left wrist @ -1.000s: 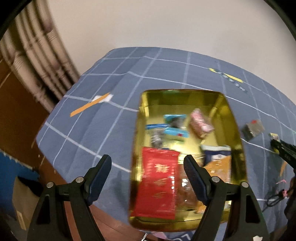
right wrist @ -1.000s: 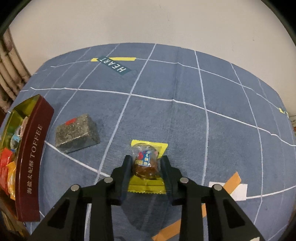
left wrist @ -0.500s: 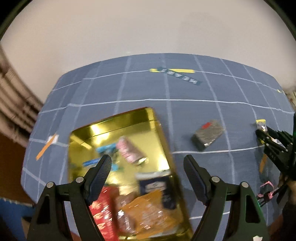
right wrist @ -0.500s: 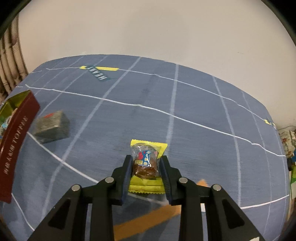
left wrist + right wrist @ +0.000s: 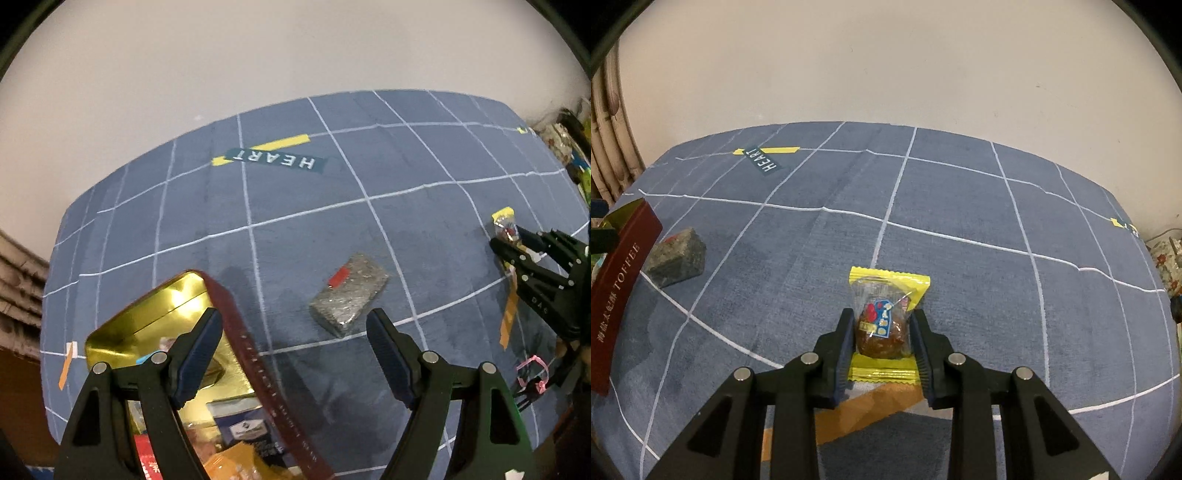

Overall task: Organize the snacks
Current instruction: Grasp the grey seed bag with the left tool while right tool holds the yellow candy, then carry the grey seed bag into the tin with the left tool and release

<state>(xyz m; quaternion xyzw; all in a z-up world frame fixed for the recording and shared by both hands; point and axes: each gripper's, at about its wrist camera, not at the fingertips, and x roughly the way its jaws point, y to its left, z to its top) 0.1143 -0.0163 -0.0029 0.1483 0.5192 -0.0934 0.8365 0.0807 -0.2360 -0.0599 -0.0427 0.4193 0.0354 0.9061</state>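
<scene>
My right gripper (image 5: 881, 332) is shut on a yellow-edged clear snack packet (image 5: 884, 317) with a brown treat inside, held above the blue cloth. It also shows in the left wrist view (image 5: 504, 225). My left gripper (image 5: 295, 339) is open and empty, over the cloth between the gold toffee tin (image 5: 155, 314) and a grey foil-wrapped block (image 5: 349, 295). The tin holds several snacks and has a dark red wall (image 5: 620, 288). The grey block also shows in the right wrist view (image 5: 677, 256).
A blue checked cloth (image 5: 960, 240) covers the table, with a HEART label (image 5: 273, 160) near the far edge. Orange tape strips (image 5: 509, 314) lie on the cloth. A wall stands behind the table. Curtains hang at left. Clutter sits at the right edge (image 5: 565, 147).
My left gripper has swung right, from over the tin to the cloth near the grey block. My right gripper has lifted the yellow packet and shifted right.
</scene>
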